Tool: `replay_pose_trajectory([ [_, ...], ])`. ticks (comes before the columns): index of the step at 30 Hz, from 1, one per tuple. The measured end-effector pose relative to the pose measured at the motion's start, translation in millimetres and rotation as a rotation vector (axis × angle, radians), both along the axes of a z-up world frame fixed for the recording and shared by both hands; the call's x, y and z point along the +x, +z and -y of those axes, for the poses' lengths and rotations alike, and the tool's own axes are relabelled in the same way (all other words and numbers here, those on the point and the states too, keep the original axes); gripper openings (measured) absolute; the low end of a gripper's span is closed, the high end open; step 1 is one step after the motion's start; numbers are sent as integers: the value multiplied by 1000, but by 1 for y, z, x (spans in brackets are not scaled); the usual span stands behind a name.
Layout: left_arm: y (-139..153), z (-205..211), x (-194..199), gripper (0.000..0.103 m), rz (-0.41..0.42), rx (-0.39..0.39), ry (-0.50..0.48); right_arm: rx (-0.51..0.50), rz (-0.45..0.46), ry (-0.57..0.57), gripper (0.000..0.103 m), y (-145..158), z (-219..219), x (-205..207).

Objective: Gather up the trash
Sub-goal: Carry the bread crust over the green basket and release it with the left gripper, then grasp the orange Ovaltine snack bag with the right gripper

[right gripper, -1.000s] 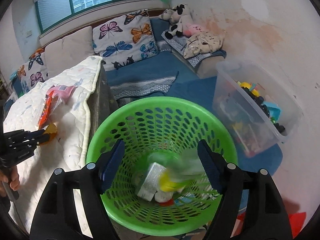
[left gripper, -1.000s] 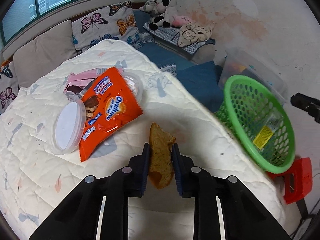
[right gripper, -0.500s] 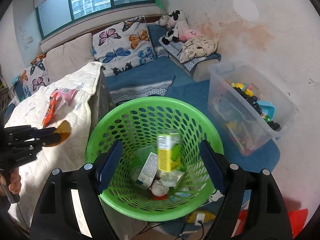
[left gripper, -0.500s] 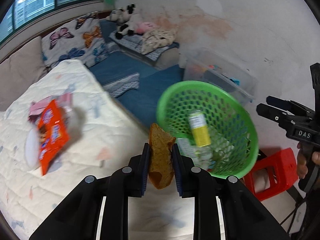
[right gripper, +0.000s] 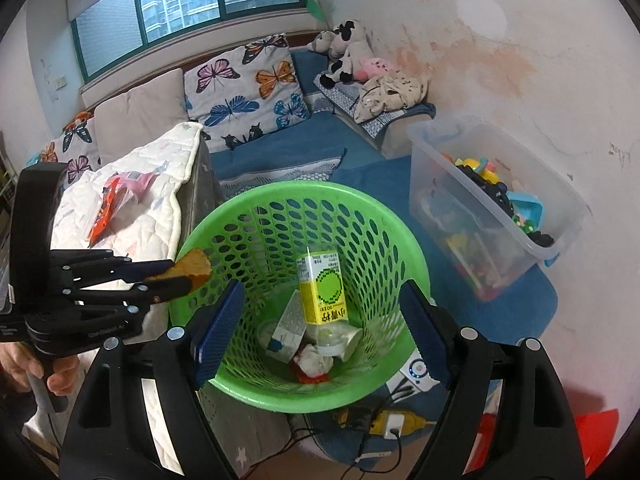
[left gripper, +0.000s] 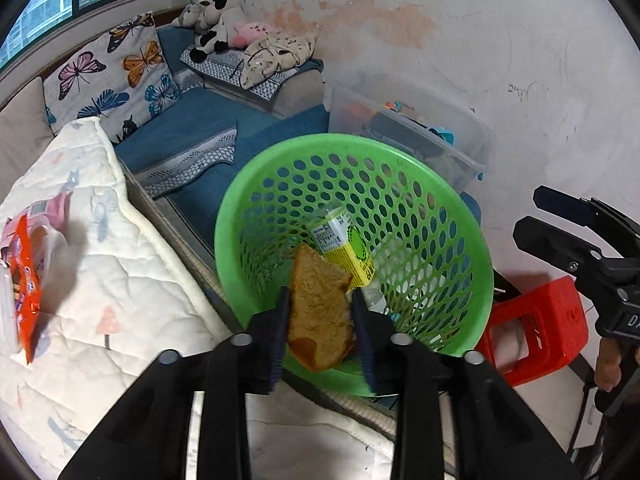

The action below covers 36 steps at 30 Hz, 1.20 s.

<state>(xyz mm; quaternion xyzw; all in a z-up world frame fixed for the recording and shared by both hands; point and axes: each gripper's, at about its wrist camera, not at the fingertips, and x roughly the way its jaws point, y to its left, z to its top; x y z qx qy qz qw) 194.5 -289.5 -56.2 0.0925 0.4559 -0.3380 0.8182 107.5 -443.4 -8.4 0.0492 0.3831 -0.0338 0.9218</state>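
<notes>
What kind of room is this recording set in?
Likely a home bedroom or playroom: a quilted mattress, butterfly cushions under a window, soft toys, and a clear toy bin.

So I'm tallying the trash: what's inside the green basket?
In the basket: a yellow drink carton, a silver-white carton, a clear cup and crumpled red-white wrapping. Anything beneath them is hidden. The bread is not in: the left gripper holds it.
</notes>
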Motion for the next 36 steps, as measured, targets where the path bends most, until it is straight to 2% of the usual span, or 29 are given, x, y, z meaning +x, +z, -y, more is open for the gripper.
replay_pose_trajectory([
  [1,0,0,-1,48,6,-1,1,1,0,-1,79,0,0,-1],
  [2,0,-1,-1,51,14,-2,4,3,0,0,79,-1,1,-1],
  [7,6,-10,-3,52,33,-7,5,12,-2,7,79,-2,-3,0],
  [13,18,-43,-3,55,63,0,64,24,-2,49,79,-1,-20,3],
  [20,27,-99,9,55,83,27,178,33,-6,128,80,0,-53,15],
  [29,36,-189,43,55,87,59,399,48,7,256,80,11,-109,49],
  [31,36,-209,50,62,86,69,446,51,8,283,80,14,-121,59],
  [34,34,-235,59,64,76,71,497,64,2,323,80,16,-139,74],
  [36,30,-249,64,70,68,78,526,82,-6,347,80,15,-149,83],
])
